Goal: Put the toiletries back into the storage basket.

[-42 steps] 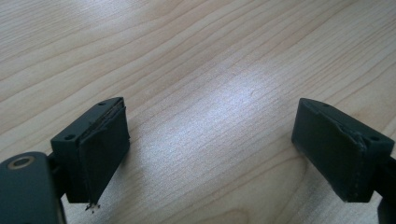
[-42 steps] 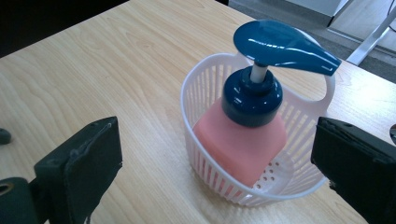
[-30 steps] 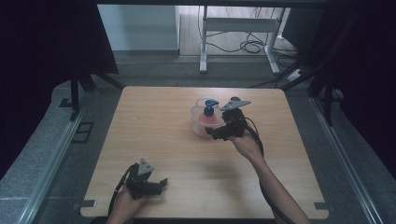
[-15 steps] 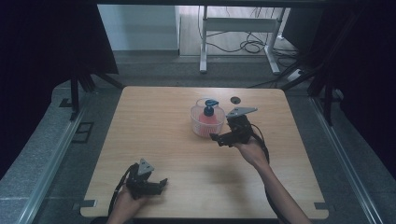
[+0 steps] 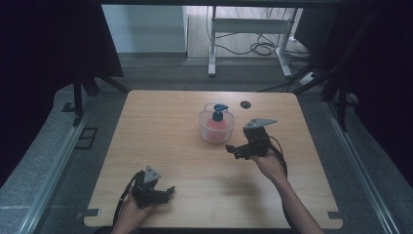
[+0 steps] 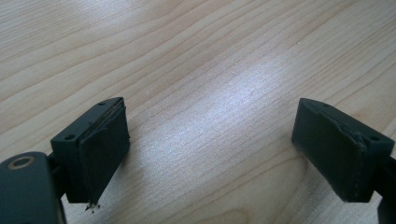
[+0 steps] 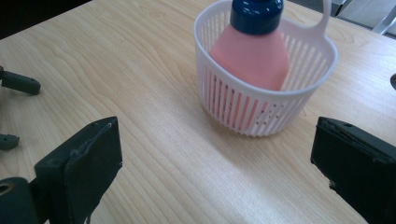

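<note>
Left gripper (image 5: 164, 194): at about seven o'clock on the wooden table (image 5: 160, 126) in the high view, held low by the person's left hand (image 5: 127, 213); jaws spread wide with nothing between them.
Left gripper, its own view (image 6: 210, 149): two black jaws far apart over bare pale wood grain; the pads look matte and rubbery, and the left pad's lower edge is frayed.
White basket (image 5: 216, 126): just past the table's centre toward twelve o'clock in the high view, where it reads as a small pale tub.
Basket, right gripper view (image 7: 261, 100): slotted white plastic, round-walled, with small holes near the base and a loop handle at its far rim; the handle's top is cut off by the frame.
Pink bottle (image 7: 252, 56): stands upright inside the basket, smooth, with a dark blue cap (image 7: 257, 11) whose top is cropped; the high view shows the cap whole (image 5: 218, 113), too small for detail.
Right gripper (image 5: 236, 150): at about four o'clock from the basket in the high view, near it but apart, held by the right hand (image 5: 269, 163); jaws wide apart, empty.
Right gripper, its own view (image 7: 215, 168): black jaws frame the basket ahead.
Dark round hole (image 5: 245, 104): in the tabletop, at two o'clock from the basket; what it is I cannot tell.
</note>
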A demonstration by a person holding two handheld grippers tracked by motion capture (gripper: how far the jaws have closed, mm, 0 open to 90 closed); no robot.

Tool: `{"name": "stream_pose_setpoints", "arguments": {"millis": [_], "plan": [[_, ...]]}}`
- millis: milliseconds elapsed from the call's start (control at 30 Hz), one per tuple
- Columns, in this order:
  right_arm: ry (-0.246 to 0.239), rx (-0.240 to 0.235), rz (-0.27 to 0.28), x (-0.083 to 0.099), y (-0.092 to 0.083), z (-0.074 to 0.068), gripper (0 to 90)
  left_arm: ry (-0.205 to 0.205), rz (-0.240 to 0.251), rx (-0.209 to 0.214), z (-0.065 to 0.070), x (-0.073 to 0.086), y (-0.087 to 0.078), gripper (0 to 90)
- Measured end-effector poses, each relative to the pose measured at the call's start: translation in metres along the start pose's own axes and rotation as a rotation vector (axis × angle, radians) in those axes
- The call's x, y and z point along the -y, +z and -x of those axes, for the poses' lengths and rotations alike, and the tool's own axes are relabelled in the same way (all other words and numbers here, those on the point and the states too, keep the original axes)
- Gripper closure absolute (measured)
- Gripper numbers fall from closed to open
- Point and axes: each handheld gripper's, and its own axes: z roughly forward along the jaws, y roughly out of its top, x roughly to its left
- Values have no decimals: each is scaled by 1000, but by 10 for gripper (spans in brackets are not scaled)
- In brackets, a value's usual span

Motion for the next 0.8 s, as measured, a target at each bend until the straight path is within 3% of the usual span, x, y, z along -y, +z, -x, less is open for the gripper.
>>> {"name": "stream_pose_setpoints", "arguments": {"millis": [667,800], "plan": [[29,28,-11,34,-19,8,19,-2,0,-1,0,0,0,107],[8,40,-20,39,-23,6,19,-3,0,-1,0,0,0,107]]}}
